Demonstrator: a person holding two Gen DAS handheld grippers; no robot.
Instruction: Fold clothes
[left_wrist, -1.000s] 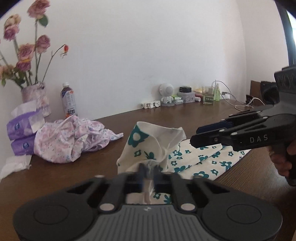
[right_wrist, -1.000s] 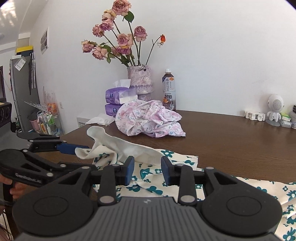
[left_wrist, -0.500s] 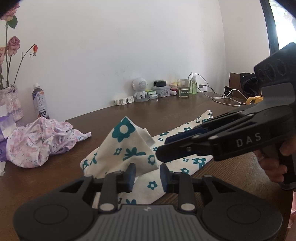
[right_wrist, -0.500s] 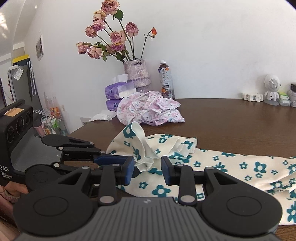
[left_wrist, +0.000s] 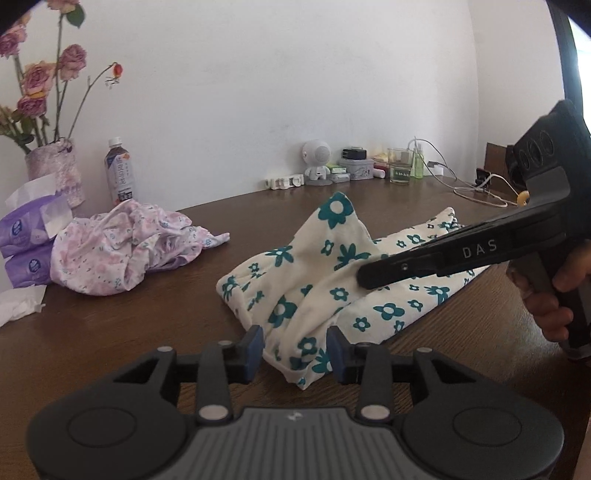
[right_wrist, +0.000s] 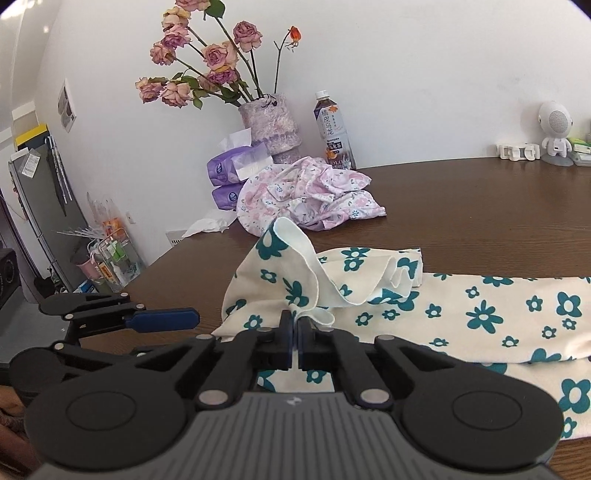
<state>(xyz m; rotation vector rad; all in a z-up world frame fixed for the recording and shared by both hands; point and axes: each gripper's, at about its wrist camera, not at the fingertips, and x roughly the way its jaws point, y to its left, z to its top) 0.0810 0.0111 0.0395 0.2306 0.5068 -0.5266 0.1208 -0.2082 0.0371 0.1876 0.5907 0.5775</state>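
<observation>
- Lying crumpled near the front edge of the dark wood-grain table (left_wrist: 122, 332): soft cream cloth (right_wrist: 461, 314) printed with teal flowers, long and partly doubled over
- Pinching a raised, peaked fold of that cloth between closed blue pads: right gripper (right_wrist: 296, 345) (matte black, ribbed grey housing)
- Opening, jaws apart, a limp corner of the cloth lying between the pads without being pressed: left gripper (left_wrist: 295, 350)
- Heaped farther back, well apart: rumpled pink floral garment (left_wrist: 122, 251), beside purple tissue packs (left_wrist: 26, 243), a textured lilac vase (right_wrist: 269, 125) of dried roses, a plastic bottle (right_wrist: 332, 129)
</observation>
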